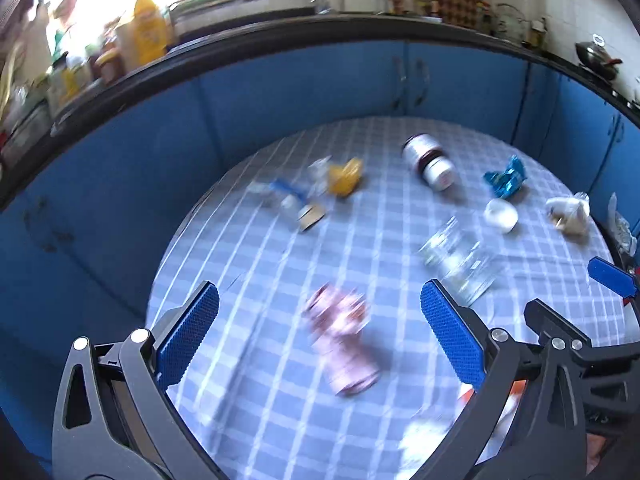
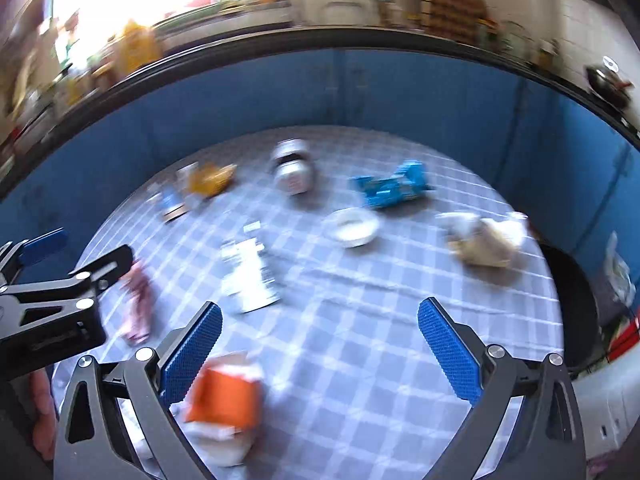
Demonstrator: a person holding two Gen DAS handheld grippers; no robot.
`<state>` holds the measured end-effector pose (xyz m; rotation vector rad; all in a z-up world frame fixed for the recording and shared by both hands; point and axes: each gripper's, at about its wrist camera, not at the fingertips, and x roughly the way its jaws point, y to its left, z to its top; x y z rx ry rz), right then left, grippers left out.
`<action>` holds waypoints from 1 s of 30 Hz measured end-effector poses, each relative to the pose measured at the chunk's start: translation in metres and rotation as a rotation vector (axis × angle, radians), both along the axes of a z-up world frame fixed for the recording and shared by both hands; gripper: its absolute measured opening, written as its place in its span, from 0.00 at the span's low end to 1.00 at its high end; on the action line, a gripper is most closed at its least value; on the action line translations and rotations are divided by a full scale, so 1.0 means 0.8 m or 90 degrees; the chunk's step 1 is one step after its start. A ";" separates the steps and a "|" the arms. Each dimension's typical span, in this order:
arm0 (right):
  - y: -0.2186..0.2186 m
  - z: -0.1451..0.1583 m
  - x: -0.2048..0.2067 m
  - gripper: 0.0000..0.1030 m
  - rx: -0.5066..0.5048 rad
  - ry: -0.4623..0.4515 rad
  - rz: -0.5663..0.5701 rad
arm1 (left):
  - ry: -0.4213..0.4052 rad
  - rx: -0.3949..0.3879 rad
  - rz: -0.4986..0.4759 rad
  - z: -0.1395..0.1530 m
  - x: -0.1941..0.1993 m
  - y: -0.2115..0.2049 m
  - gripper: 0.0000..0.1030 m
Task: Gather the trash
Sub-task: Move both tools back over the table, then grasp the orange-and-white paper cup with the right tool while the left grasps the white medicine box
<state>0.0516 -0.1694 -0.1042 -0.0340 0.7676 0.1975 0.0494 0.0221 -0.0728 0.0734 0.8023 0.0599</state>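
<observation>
The pink can (image 1: 342,346) lies on the table (image 1: 260,272), centred between the spread left hand-held gripper (image 1: 320,336) fingers, long axis running toward lower right; the right hand-held gripper (image 2: 320,350), also spread, sits farther off.

Home kitchen, blue cabinets (image 1: 304,92), cluttered counter (image 1: 248,28), wok (image 1: 596,56)

A round table (image 1: 280,400) stands before a run of cabinets (image 1: 320,84), with a cluttered counter (image 1: 248,36) above them. On the table, a can (image 1: 344,344) lies nearest; a jar (image 1: 460,264) lies to its right. Farther back lie a wrapper (image 1: 344,176) at left, a bottle (image 1: 430,162) in the middle and a crumpled packet (image 1: 506,178) at right, with a small cup (image 1: 500,215) just before the packet.
</observation>
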 end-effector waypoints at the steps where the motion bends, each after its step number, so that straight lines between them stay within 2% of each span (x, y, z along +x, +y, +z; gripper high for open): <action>1: 0.008 0.000 -0.004 0.93 -0.005 0.000 0.006 | 0.005 -0.007 0.003 -0.002 -0.007 0.007 0.97; 8: 0.028 -0.021 -0.038 0.93 -0.060 0.013 0.007 | 0.040 -0.022 -0.007 -0.035 -0.061 0.029 0.96; 14: 0.011 -0.045 -0.040 0.91 -0.048 0.042 0.026 | 0.048 -0.026 -0.044 -0.048 -0.088 0.018 0.96; 16: 0.006 -0.047 -0.039 0.69 -0.034 0.049 0.028 | 0.049 -0.029 -0.060 -0.050 -0.093 0.010 0.96; 17: 0.004 -0.050 -0.035 0.46 -0.037 0.060 0.026 | 0.049 -0.025 -0.069 -0.050 -0.096 0.005 0.96; 18: 0.002 -0.054 -0.031 0.38 -0.036 0.073 0.029 | 0.050 -0.022 -0.075 -0.051 -0.096 0.000 0.96; 21: -0.004 -0.054 -0.030 0.32 -0.042 0.059 0.038 | 0.049 -0.028 -0.105 -0.052 -0.102 -0.017 0.96; 27: -0.023 -0.053 -0.028 0.30 -0.042 0.060 0.027 | 0.064 0.003 -0.132 -0.063 -0.091 -0.054 0.96; 28: -0.026 -0.053 -0.029 0.30 -0.040 0.061 0.027 | 0.072 0.007 -0.131 -0.067 -0.088 -0.057 0.95; 29: -0.029 -0.053 -0.029 0.29 -0.040 0.060 0.024 | 0.080 0.007 -0.130 -0.071 -0.085 -0.059 0.87; 30: -0.032 -0.052 -0.028 0.29 -0.040 0.060 0.023 | 0.089 -0.010 -0.132 -0.074 -0.082 -0.058 0.84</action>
